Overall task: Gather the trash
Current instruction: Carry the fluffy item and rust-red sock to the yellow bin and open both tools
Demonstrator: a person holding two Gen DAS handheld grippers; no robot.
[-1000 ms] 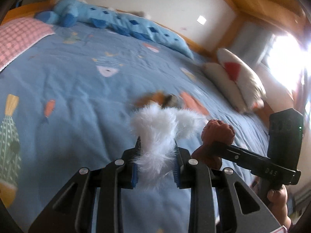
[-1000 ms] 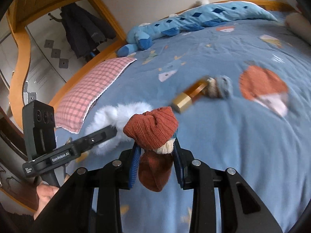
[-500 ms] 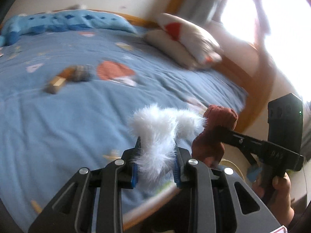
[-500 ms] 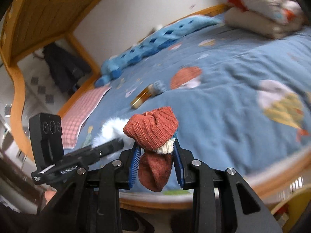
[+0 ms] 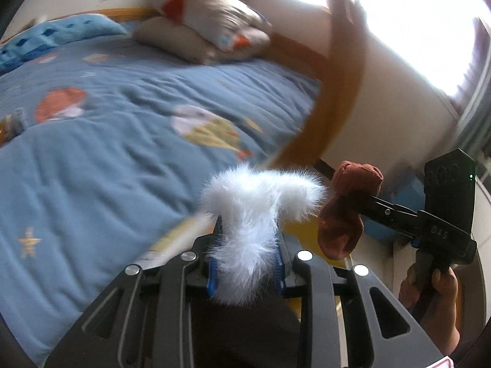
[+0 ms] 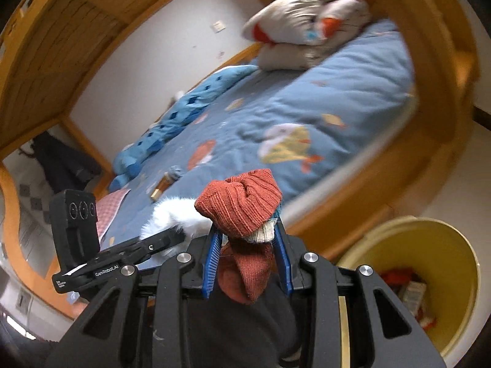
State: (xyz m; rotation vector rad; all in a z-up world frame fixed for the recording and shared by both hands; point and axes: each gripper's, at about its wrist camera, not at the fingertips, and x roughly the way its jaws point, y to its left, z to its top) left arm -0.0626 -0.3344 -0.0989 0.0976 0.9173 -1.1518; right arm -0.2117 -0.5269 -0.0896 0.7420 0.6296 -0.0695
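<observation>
Trash: a soft, light red sock (image 6: 242, 214) pinched mid-frame in the right hand-held gripper (image 6: 247, 254); a fluffy white tuft (image 5: 251, 214) clamped in the left hand-held gripper (image 5: 247, 263). Yellow bin (image 6: 454, 245) lower right.

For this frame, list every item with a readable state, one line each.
Left claw: shut on white furry piece.
White furry piece: gripped, off the bed.
Right claw: shut on rust knit sock.
Rust knit sock: gripped, bunched.
Yellow bin: open, holding trash.
Brown bottle: lying on the bed.
</observation>
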